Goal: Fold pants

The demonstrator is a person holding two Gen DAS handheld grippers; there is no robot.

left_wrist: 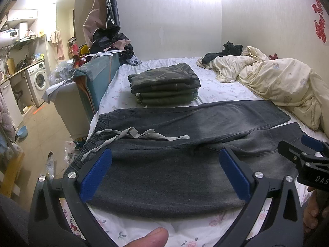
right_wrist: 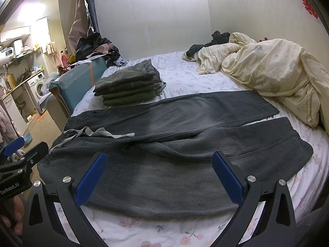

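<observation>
Dark grey sweatpants (left_wrist: 185, 127) lie flat across the bed, waistband at the left, legs spread to the right; they also show in the right wrist view (right_wrist: 174, 123). A light grey drawstring (left_wrist: 144, 135) lies on the waist area. My left gripper (left_wrist: 164, 160) is open and empty, hovering over the near leg by the waistband. My right gripper (right_wrist: 159, 164) is open and empty over the near leg further right; it also shows in the left wrist view (left_wrist: 304, 150). The left gripper appears at the left edge of the right wrist view (right_wrist: 22, 152).
A stack of folded olive and camouflage pants (left_wrist: 164, 86) sits behind the sweatpants. A cream duvet (left_wrist: 277, 82) is bunched at the right. The floral bedsheet (left_wrist: 216, 86) covers the bed. A teal chair (left_wrist: 96, 78) with clothes stands at the left bed edge.
</observation>
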